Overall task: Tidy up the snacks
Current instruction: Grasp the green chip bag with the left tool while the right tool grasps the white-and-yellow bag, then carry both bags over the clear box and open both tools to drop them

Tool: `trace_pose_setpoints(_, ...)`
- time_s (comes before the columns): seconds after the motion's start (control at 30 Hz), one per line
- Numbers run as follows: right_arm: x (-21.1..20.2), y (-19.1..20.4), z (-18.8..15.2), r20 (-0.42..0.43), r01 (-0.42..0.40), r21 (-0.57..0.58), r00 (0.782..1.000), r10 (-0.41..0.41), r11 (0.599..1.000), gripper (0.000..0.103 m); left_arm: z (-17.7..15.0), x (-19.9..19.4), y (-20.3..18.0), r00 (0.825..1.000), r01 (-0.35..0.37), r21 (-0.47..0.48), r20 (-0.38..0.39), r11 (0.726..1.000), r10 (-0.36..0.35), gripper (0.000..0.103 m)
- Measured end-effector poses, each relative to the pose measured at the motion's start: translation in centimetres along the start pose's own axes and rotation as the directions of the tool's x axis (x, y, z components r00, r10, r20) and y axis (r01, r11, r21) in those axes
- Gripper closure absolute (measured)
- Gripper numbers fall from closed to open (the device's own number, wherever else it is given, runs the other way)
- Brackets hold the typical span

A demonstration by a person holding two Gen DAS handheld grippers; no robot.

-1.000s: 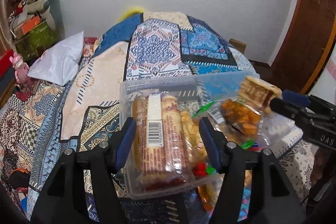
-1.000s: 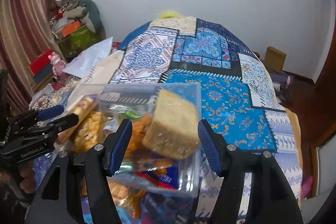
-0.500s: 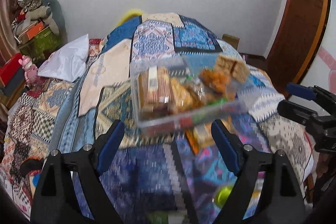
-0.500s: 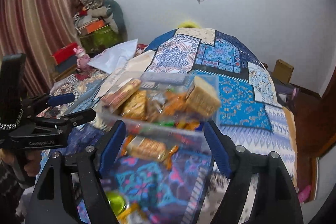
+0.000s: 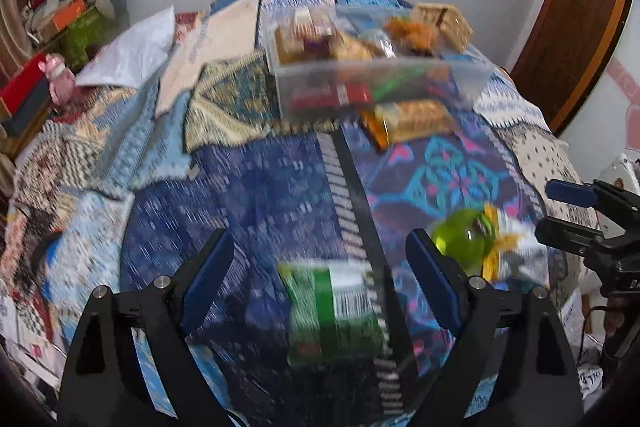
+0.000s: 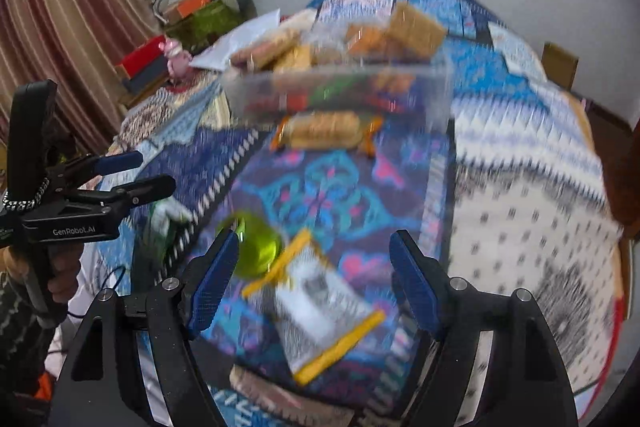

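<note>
Left gripper (image 5: 320, 269): jaws spread wide, nothing between them; it hangs above the bed with a green packet under the gap.
Right gripper (image 6: 314, 269): jaws also spread wide, holding nothing; a white and yellow packet lies below the gap, not touched.
Other view of the grippers: the left one shows at the left edge of the right wrist view, the right one at the right edge of the left wrist view, each well apart from the tub.
Snack tub (image 5: 376, 85): clear plastic, standing on the bed at the far end of both views, heaped with wrapped biscuits and cakes that rise above its rim; blurred.
Biscuit pack (image 6: 326, 135): orange-ended wrapper, lying on the quilt just in front of the tub's near wall.
Green packet (image 5: 332, 311): flat on the quilt, barcode up, blurred.
White and yellow packet (image 6: 320, 303): flat on the quilt, beside the green ball.
Green ball (image 6: 258, 247): clear, lime coloured, touching the corner of the white and yellow packet.
Quilt (image 5: 260, 195): patchwork of blue, purple and cream, covering the bed.
Surroundings: white pillow (image 5: 132, 51) far left, a pink toy (image 5: 60, 77) and stacked boxes by the wall.
</note>
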State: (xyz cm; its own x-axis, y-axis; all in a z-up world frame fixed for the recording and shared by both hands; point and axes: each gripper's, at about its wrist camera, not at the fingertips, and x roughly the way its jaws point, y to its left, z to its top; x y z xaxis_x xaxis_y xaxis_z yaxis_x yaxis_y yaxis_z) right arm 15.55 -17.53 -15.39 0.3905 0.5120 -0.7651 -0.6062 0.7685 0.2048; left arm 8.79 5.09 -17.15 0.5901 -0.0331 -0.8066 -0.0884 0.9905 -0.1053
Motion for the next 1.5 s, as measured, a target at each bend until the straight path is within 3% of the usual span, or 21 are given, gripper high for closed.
trace_pose_setpoints(0.13,0.6,-0.2,-1.5,-0.035,-0.025,0.033,0.999,0.026,0.999,0.028,-1.6,0.9,-0.1,0.999,0.001,0.0,-0.04,1.0,-0.001,0.015)
trace_pose_setpoints(0.3,1.4,0.5,-2.5,-0.084,-0.02,-0.015,0.996,0.018,1.0,0.028,-2.9,1.7,0.3,0.998,0.019,-0.029,-0.061,0.999,-0.02,0.016)
trace_pose_setpoints(0.53,2.7,0.9,-3.3,-0.099,0.044,-0.084,0.994,-0.053,0.995,0.028,-3.9,2.0,0.1,0.998,0.034,-0.037,-0.05,0.999,-0.036,0.052)
trace_pose_setpoints(0.6,2.6,0.9,-3.4,-0.087,0.047,-0.083,0.995,-0.055,0.995,0.032,-3.9,1.9,0.1,0.998,0.037,-0.03,-0.044,0.999,-0.038,0.055)
trace_pose_setpoints(0.7,2.4,0.8,-3.2,-0.076,0.051,-0.086,0.995,-0.057,0.995,0.042,-3.7,1.7,0.1,0.998,0.04,-0.03,-0.037,0.999,-0.041,0.056)
trace_pose_setpoints(0.77,2.3,0.9,-3.1,-0.073,0.053,-0.091,0.996,-0.06,0.994,0.056,-3.6,1.5,0.2,0.999,0.043,-0.036,-0.03,0.998,-0.044,0.057)
trace_pose_setpoints(0.87,1.9,0.8,-2.9,-0.064,0.044,-0.081,0.997,-0.049,0.996,0.06,-3.2,0.9,0.2,0.999,0.039,-0.035,-0.012,0.999,-0.04,0.057)
trace_pose_setpoints(1.13,-0.6,0.2,-1.2,0.014,0.064,-0.05,0.998,-0.064,0.997,0.061,-0.3,-1.2,-0.1,0.997,0.035,-0.021,0.065,0.999,-0.033,0.057)
trace_pose_setpoints(1.5,-3.7,-0.5,5.1,0.184,0.074,-0.002,0.98,-0.072,0.997,0.061,6.8,-3.1,-0.7,0.982,0.036,-0.02,0.188,0.999,-0.032,0.057)
